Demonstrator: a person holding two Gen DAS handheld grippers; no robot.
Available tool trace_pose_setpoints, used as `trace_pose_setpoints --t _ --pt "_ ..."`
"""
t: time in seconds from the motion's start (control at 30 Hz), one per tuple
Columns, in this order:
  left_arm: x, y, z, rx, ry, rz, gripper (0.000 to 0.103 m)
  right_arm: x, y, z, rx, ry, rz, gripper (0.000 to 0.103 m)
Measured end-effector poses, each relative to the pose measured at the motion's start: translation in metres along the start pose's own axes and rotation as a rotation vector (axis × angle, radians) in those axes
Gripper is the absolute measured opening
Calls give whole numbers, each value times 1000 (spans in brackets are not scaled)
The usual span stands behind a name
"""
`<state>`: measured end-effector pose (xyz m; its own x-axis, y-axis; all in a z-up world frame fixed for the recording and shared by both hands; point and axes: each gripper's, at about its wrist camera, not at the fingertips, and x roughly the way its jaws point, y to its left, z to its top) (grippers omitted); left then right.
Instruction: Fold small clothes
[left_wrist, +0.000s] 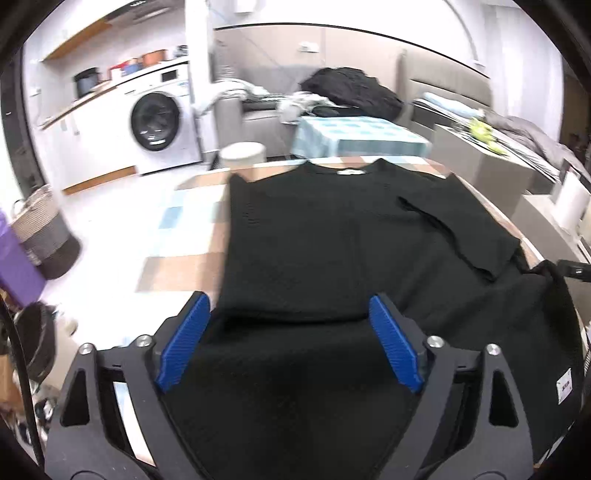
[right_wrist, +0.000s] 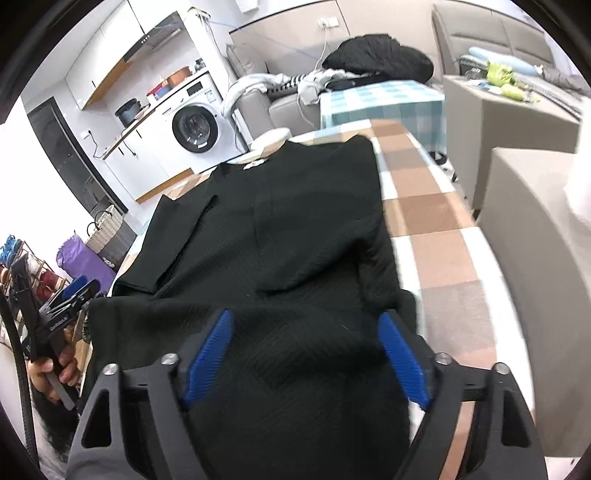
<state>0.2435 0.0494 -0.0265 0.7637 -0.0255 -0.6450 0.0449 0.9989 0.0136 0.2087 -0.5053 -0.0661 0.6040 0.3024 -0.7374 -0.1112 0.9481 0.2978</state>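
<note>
A black short-sleeved top (left_wrist: 332, 236) lies flat on a checked tablecloth (left_wrist: 184, 221), collar at the far end, with one sleeve folded in over the body. It also shows in the right wrist view (right_wrist: 295, 229). My left gripper (left_wrist: 290, 339) is open, its blue pads either side of the hem at the near left. My right gripper (right_wrist: 304, 354) is open over the near right part of the hem. The left gripper also appears in the right wrist view (right_wrist: 74, 291), held in a hand.
A washing machine (left_wrist: 159, 122) stands at the back left. A second table with a blue checked cloth (left_wrist: 358, 136) carries a pile of clothes (left_wrist: 354, 92). Laundry baskets (left_wrist: 44, 232) sit on the floor at left. Grey furniture (right_wrist: 535, 258) stands to the right.
</note>
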Motion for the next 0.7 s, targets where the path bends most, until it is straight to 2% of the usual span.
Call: trace_pose_setpoints --t 0.03,0.1,0.3,0.4,0.53,0.63,0.7 --pt "-7 8 -4 -18 -1 3 97 -8 -4 -4 -1 -3 -14 85" --pt "-22 25 -16 -59 -13 18 101 -17 -12 -12 4 -4 -35 86" --pt "-53 80 -58 -181 18 122 101 -36 -50 -47 64 27 -87 86" --pt "-66 96 -77 -205 27 133 101 -57 -58 -60 65 18 -122 86" --pt "-83 99 -93 -187 12 146 101 -95 -56 -71 18 -32 -167 86" --pt "-92 89 -97 -159 -10 124 101 -126 -59 -84 -11 -68 -226 88" --pt "-93 82 -99 -139 -13 116 101 -133 -62 -90 -11 -80 -228 89"
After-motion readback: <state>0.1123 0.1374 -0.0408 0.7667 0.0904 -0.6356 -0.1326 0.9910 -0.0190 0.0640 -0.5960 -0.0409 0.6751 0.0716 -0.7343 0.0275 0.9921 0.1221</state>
